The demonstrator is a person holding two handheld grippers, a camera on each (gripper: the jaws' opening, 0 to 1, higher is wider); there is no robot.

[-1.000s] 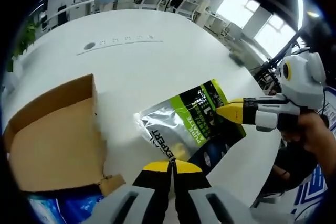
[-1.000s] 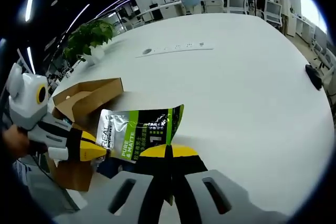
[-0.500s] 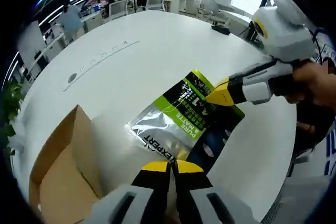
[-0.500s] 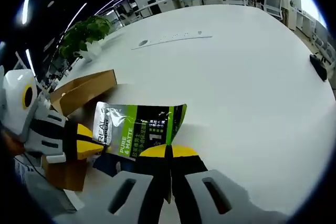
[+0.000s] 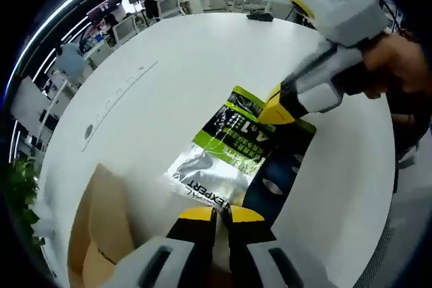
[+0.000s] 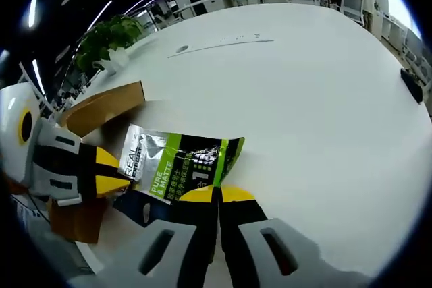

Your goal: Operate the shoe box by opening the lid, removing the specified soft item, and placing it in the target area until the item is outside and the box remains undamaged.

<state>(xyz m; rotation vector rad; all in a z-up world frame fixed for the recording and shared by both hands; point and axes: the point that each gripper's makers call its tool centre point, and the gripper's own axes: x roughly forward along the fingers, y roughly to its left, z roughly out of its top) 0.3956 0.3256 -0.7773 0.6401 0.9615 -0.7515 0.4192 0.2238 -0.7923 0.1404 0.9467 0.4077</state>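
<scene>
A soft pouch (image 5: 229, 146), silver, green and dark blue, is stretched between both grippers over the white table (image 5: 189, 65). My left gripper (image 5: 214, 214) is shut on its near silver edge. The right gripper (image 5: 273, 112), held in a hand, pinches the far green corner. In the right gripper view the pouch (image 6: 179, 163) lies just ahead of my right gripper (image 6: 217, 195), which is shut on its edge, and the left gripper (image 6: 111, 172) clamps it from the left. The brown cardboard shoe box (image 5: 101, 234) sits open at lower left, also seen behind the pouch as the box (image 6: 101, 109).
The table (image 6: 304, 99) stretches wide and white beyond the pouch. A small dark object (image 6: 410, 92) lies near its far right edge. A potted plant (image 6: 111, 42) stands at the table's far left. Desks, chairs and people fill the office behind.
The left gripper view has rolled and lifted, so the box has slid to the lower left corner. Both grippers stay shut on the pouch, which has drawn slightly away from the box.
</scene>
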